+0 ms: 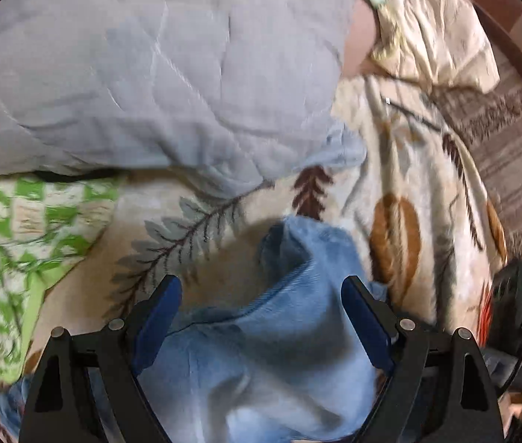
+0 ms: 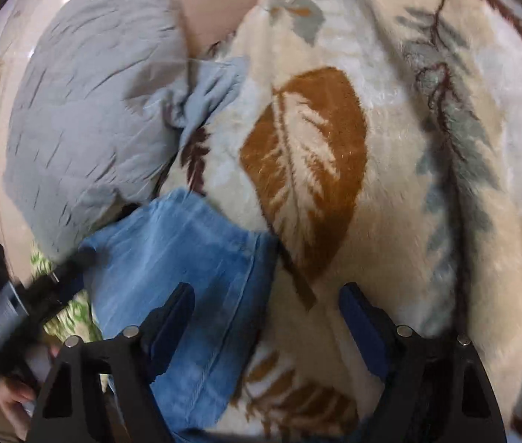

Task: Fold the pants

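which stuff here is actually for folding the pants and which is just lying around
For the job:
- blue denim pants
- left gripper, open
- right gripper, open
- leaf-patterned blanket, the surface under the pants

Just lying about:
- grey quilted comforter
- green and white patterned cloth

The left hand-held gripper (image 1: 261,317) has black angular finger frames with triangular cut-outs, round silver pins at the joints, and dark blue pads (image 1: 159,323) on the inner faces. The right hand-held gripper (image 2: 263,326) is built the same (black frames, silver pins, blue pads). In the right wrist view, left of that gripper, a hand (image 2: 11,402) shows on a black and grey handle, blurred.
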Motion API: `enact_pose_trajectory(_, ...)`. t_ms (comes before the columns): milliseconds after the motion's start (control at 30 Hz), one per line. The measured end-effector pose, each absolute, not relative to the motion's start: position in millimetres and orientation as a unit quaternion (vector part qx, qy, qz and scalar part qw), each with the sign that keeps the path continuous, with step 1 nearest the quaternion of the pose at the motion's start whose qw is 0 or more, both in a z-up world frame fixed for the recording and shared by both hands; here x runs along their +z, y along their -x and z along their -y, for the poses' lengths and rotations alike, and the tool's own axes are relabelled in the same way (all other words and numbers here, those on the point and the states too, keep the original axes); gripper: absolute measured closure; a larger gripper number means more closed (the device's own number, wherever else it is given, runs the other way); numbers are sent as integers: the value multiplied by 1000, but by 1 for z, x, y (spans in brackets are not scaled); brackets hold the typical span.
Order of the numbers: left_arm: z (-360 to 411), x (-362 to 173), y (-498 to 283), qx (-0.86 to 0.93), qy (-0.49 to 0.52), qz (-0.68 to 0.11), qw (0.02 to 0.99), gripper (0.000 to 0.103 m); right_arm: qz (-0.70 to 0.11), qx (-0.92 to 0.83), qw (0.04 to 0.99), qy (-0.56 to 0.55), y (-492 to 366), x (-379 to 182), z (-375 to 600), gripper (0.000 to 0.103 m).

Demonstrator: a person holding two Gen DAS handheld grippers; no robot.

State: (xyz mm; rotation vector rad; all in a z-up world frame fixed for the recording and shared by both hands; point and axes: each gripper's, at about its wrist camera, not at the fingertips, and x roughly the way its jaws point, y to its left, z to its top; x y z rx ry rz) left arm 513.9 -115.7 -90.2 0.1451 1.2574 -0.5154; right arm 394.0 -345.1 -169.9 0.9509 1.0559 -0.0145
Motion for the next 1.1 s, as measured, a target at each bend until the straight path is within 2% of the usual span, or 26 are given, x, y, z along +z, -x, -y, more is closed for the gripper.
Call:
enact_pose_trajectory(133,108,-103,-514,-256,-45,-589,765,16,-487,-2,761,-428,-408,-168,342,20)
enact_pose_trajectory(167,106,-103,-513,-262,-42,-588,764,20,-486,-1,761,-429,-409,-166,341,20)
enact_pose_trajectory(200,105,-103,-512,-265,-40,-587,764,23,-483,6,761,-433,-410,-165,341,24)
enact_pose_trajectory(233,104,-100,-511,-266,-38,-585,765,23,-482,15,758,-439,-411,-163,341,30)
enact_pose_trajectory(300,101,-96,-510,-265,-34,-580,769,23,-480,32,744,-464,-409,-164,345,33)
enact_pose_trajectory(533,104,-99,-506,-278,-39,-580,764,24,-500,17,743,-445,-422,-173,331,36)
enact_pose_trajectory(567,104,-100,-506,-280,-37,-580,764,26,-503,14,745,-438,-426,-173,327,40)
enact_pose_trajectory(600,103,-101,-505,-282,-33,-581,763,36,-505,11,748,-431,-429,-173,326,60)
enact_pose_trajectory(633,103,-101,-505,-282,-33,-582,762,43,-507,5,752,-421,-432,-174,325,85)
enact_pose_trajectory(667,102,-103,-504,-280,-36,-584,761,60,-508,5,752,-420,-433,-177,326,92)
enact_pose_trajectory(700,102,-105,-502,-280,-46,-587,759,80,-507,14,750,-424,-432,-180,328,92)
enact_pose_trajectory(767,102,-107,-497,-285,-53,-589,754,90,-520,36,736,-433,-429,-181,333,95)
enact_pose_trajectory(900,102,-90,-484,-305,-60,-568,762,92,-491,57,750,-439,-420,-163,340,96)
enact_pose_trajectory(933,105,-82,-483,-213,-60,-610,761,92,-476,65,761,-436,-415,-152,342,96)
enact_pose_trajectory(1100,143,-56,-480,-256,-87,-575,773,92,-403,73,812,-416,-374,-100,359,96)
